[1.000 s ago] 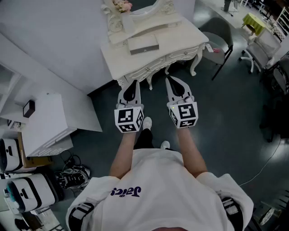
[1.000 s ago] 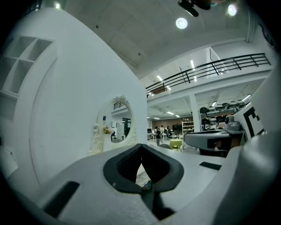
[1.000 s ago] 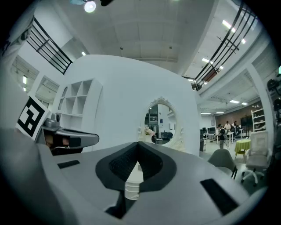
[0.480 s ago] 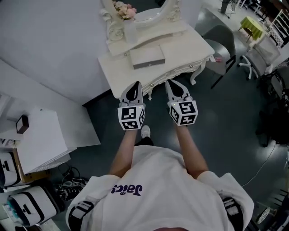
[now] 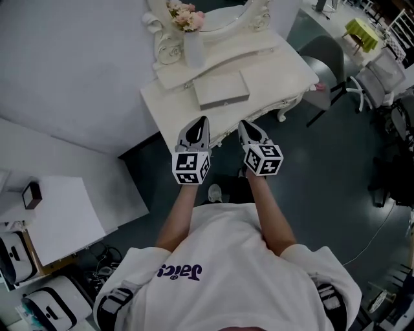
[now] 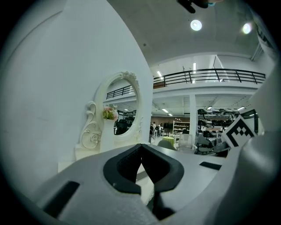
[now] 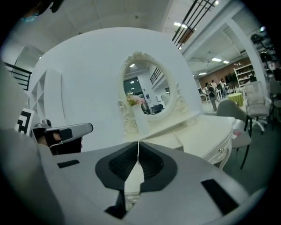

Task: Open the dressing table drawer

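Observation:
The white dressing table point(image 5: 278, 64) stands against the wall with an oval mirror point(image 5: 226, 13), a vase of flowers point(image 5: 187, 22) and a flat box point(image 5: 223, 89) on top. Its drawer front with a small knob point(image 7: 221, 150) shows in the right gripper view, at the table's right end. My left gripper point(image 5: 204, 120) is shut and empty, its tips over the table's front edge just below the box. My right gripper point(image 5: 243, 124) is beside it, also shut and empty, level with the same edge. Both point at the mirror point(image 6: 125, 105) point(image 7: 147, 90).
A grey chair point(image 5: 326, 64) stands right of the table, with white chairs point(image 5: 381, 71) and a yellow-green stool point(image 5: 359, 29) further right. A white cabinet top point(image 5: 58, 220) and gear lie at the left. The person's shoe point(image 5: 215, 192) is on the dark floor.
Both grippers have moved forward to the dressing table's front edge, side by side. The table now sits nearer and larger in view. Both stayed shut.

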`<state>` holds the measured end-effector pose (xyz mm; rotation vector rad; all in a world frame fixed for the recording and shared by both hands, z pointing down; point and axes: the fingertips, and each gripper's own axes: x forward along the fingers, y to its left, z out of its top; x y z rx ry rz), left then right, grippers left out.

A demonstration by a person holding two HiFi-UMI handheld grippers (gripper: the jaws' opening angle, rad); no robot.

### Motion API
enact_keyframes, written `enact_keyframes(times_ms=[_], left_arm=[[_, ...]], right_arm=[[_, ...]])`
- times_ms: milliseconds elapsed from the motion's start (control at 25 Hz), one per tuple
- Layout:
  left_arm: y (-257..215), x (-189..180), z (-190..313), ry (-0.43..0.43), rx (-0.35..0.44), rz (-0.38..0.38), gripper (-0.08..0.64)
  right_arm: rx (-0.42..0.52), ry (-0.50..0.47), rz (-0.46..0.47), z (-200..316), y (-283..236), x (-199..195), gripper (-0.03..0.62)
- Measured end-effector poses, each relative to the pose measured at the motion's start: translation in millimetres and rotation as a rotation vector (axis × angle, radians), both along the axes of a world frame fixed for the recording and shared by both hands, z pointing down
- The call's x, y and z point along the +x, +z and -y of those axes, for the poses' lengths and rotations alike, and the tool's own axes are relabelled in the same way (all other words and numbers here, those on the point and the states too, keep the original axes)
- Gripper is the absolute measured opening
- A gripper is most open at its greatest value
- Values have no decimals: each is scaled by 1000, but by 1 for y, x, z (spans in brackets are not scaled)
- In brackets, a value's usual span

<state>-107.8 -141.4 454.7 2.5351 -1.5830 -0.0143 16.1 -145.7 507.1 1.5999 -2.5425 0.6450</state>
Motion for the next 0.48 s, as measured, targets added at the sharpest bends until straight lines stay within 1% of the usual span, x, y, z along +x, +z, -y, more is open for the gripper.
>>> enact_keyframes(times_ms=[160, 480], left_arm=[[22, 0, 26, 10, -27, -5, 15], [59, 4, 84, 6, -98, -17, 15]], right_arm=[[-80, -9, 38, 26, 42, -4, 12], [-235, -35, 33, 83, 113, -6, 15]])
